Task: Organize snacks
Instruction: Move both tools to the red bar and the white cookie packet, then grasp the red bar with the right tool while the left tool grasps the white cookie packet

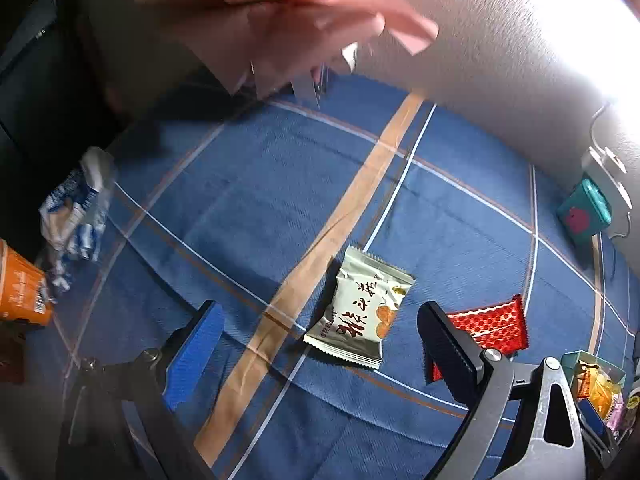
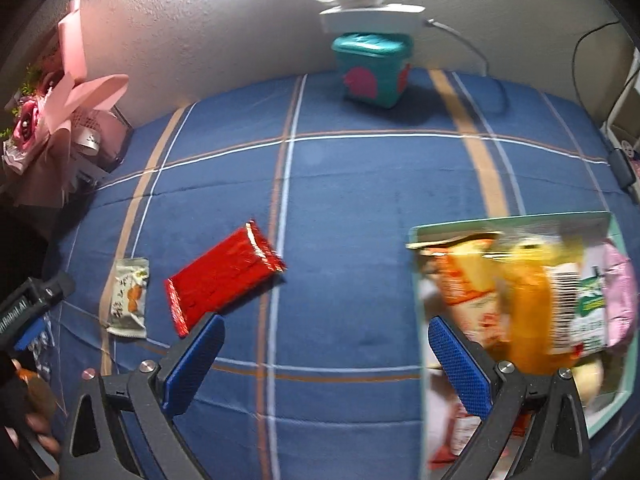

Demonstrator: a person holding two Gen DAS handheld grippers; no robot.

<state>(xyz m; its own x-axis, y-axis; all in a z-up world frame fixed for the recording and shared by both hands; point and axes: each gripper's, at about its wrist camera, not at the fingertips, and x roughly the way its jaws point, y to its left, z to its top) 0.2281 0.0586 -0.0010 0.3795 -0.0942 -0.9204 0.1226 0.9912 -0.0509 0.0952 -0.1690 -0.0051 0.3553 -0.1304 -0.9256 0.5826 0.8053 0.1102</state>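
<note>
Packets on blue cloth — one cream [image 1: 359, 309], one red [image 2: 225, 277], both grippers [image 1: 320, 344] [image 2: 326, 356] wide — empty.

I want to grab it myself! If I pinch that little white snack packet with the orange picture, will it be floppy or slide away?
The white snack packet looks puffed and crinkly, so it probably dents rather than flops. It seems small and light, so a push would likely slide it along the blue cloth. Its glossy wrapper may be a bit slippery.
</note>
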